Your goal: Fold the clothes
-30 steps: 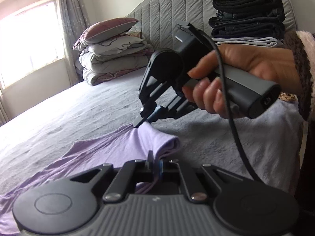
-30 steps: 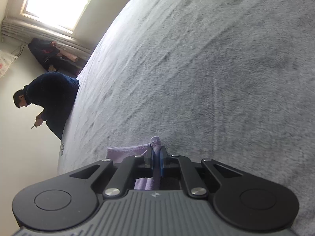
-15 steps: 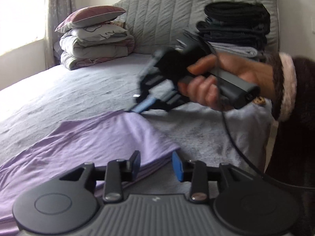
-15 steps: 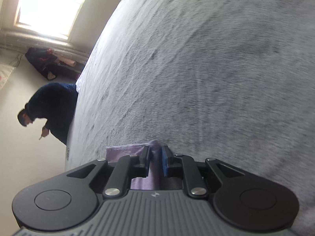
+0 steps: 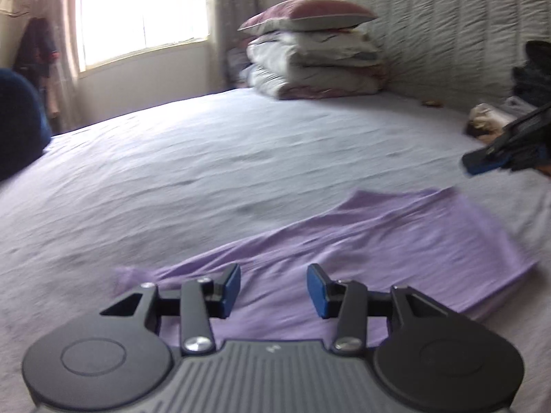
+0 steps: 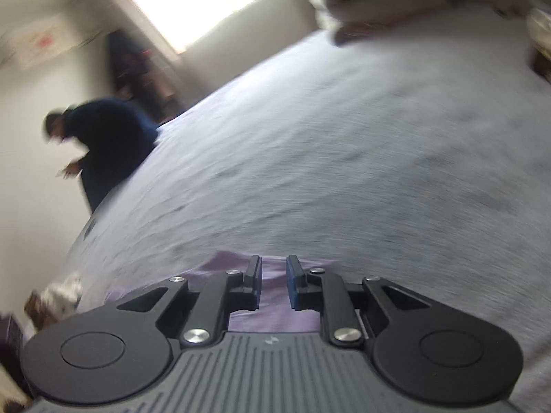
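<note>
A lilac garment point(image 5: 396, 241) lies folded flat on the grey bed sheet point(image 5: 241, 158), its doubled edge toward the right. My left gripper point(image 5: 273, 287) hovers over its near part. The jaws are opening, and the blue pads stand well apart with nothing pinched between them. The right gripper point(image 5: 480, 165) shows only as a blue-tipped finger at the right edge of the left wrist view, off the cloth. In the blurred right wrist view, the right gripper point(image 6: 273, 277) has its jaws opening by a narrow gap. The lilac garment point(image 6: 273, 313) lies loose below that gap.
A stack of folded bedding topped by a pillow point(image 5: 310, 58) sits at the head of the bed against the quilted headboard point(image 5: 447, 34). Dark folded clothes point(image 5: 533, 72) pile up at the far right. A person in dark blue point(image 6: 106, 144) stands by the bed's far side near the window point(image 5: 137, 17).
Both grippers were shut on the lilac cloth and have let it go. The left gripper has pulled away leftward, and the right gripper has lifted and rolled. The garment now rests flat.
</note>
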The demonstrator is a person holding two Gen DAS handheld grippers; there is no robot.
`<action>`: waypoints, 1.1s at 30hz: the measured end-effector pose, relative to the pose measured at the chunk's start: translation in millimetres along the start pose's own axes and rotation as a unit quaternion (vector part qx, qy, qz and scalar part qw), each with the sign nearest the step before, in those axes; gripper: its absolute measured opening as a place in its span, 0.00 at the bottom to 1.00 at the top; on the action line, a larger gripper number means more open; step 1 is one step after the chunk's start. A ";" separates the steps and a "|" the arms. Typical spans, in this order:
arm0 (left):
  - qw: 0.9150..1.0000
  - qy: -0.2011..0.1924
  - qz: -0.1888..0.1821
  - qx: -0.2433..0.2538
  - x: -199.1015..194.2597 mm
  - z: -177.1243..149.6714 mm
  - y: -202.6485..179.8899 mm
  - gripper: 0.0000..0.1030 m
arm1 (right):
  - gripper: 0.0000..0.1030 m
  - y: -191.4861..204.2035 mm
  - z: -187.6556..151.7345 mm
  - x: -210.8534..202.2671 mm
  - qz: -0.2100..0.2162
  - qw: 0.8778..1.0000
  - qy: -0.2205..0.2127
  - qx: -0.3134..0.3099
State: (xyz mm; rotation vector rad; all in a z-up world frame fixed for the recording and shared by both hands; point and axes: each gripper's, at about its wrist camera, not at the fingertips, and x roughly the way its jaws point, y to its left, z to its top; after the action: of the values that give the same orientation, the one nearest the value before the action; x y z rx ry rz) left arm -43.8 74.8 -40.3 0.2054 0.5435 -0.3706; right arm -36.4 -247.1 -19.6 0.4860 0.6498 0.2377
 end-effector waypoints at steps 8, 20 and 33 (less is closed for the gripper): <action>0.999 0.013 -0.003 -0.038 -0.7 -17.2 30.0 0.44 | 0.18 83.0 -32.7 55.0 0.025 0.990 0.047 -0.130; 0.997 0.011 -0.005 -0.071 -14.5 -27.5 55.1 0.44 | 0.19 112.6 -61.2 90.5 0.032 0.979 0.079 -0.186; 0.991 -0.028 -0.092 -0.098 -22.7 -2.5 18.0 0.47 | 0.30 41.6 -36.1 26.0 -0.030 0.989 0.037 -0.140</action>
State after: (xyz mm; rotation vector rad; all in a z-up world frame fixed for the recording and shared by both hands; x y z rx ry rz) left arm -55.9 98.6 -28.6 -0.0446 0.5416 -0.4988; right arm -41.5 -189.0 -37.2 0.1881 0.6900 0.2862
